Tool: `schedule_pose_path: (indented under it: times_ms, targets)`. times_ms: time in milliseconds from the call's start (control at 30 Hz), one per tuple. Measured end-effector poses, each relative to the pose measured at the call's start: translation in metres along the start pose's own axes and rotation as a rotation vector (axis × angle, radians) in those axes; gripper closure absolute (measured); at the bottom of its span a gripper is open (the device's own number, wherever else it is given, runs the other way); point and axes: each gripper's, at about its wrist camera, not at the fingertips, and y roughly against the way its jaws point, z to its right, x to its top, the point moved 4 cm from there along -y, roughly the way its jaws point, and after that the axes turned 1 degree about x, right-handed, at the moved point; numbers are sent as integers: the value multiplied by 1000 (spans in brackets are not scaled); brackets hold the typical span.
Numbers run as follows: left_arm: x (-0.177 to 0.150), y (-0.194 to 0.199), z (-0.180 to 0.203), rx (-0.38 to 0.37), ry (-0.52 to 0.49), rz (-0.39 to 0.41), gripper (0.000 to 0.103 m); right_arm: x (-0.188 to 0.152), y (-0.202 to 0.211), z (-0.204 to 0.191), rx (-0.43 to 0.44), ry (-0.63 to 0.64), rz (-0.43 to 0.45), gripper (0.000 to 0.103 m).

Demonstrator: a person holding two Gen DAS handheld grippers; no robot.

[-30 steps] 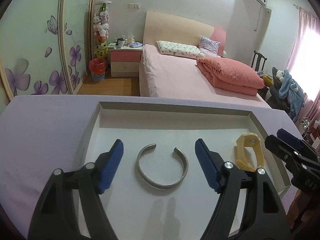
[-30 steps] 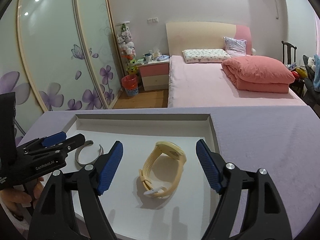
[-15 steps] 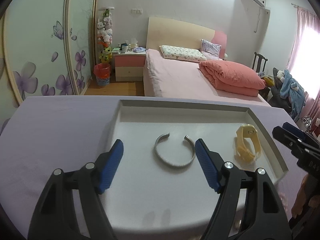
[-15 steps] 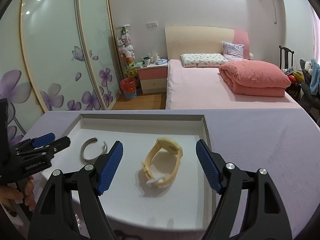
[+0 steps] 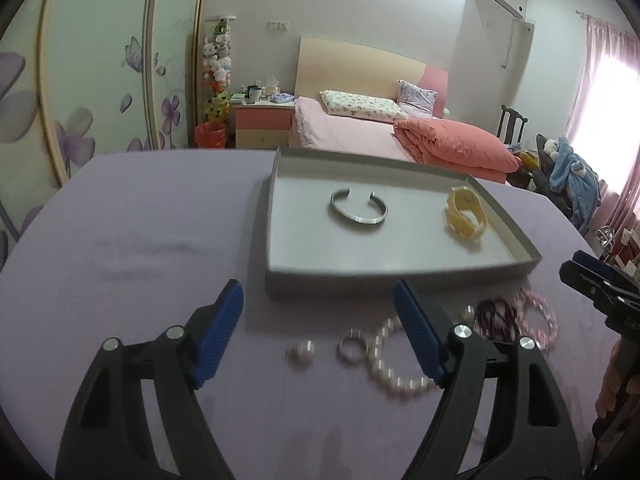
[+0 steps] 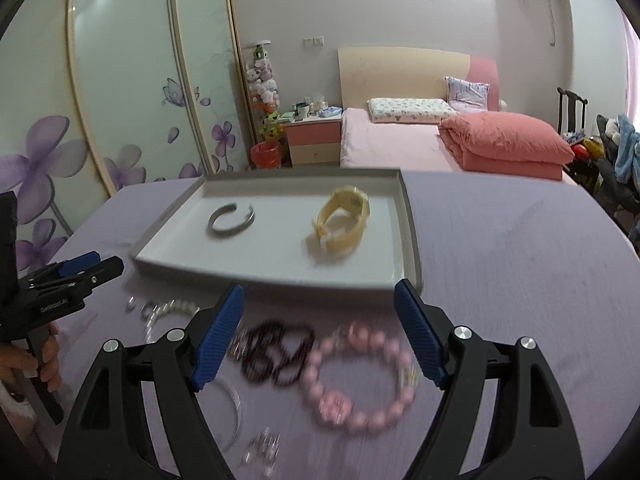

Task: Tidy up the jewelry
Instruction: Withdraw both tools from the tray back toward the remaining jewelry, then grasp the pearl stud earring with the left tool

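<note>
- Left tool (image 5: 318, 334) released, nothing gripped, over the counter (image 5: 132, 240); pearl bracelet (image 5: 394, 360) between its tips.
- Right tool (image 6: 318, 334) released above pink bead bracelet (image 6: 360, 384).
- Silver bangle (image 5: 359, 211) and yellow watch (image 5: 466, 216) lie in the tray (image 5: 264, 216), at 12 o'clock.

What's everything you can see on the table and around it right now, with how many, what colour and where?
tray: one, grey-white, on the purple table beyond the loose jewelry
cuff bangle: one, silver, in the tray, left part
watch: one, pale yellow, in the tray, right part
pearl bracelet: one, white, on the table in front of the tray
ring: one, silver, left of the pearls
dark bead bracelet: one, dark purple, coiled on the table
pink bead bracelet: one, pink, right of the dark one
table: one, purple cloth
bed: one, pink, behind
left gripper: black, blue pads, open, empty
right gripper: black, blue pads, open, empty
</note>
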Motion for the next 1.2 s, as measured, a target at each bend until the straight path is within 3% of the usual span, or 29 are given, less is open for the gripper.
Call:
schedule_pose_path:
  times_ms: [200,567,967,1200]
  targets:
    - [-25,-4,-2,46,-2,-65,28,-25,11,-3,8,-16,-20,26]
    - [-26,-29,-7,79,-8,-186,59,-41,15,-5,30,-54,-27,26]
    - [-25,-37,5,104,-79,-200,82,-47,13,-3,41,-71,-43,25]
    - [-24,-39,7,104,-89,-202,82,-49,13,-3,45,-75,-47,25]
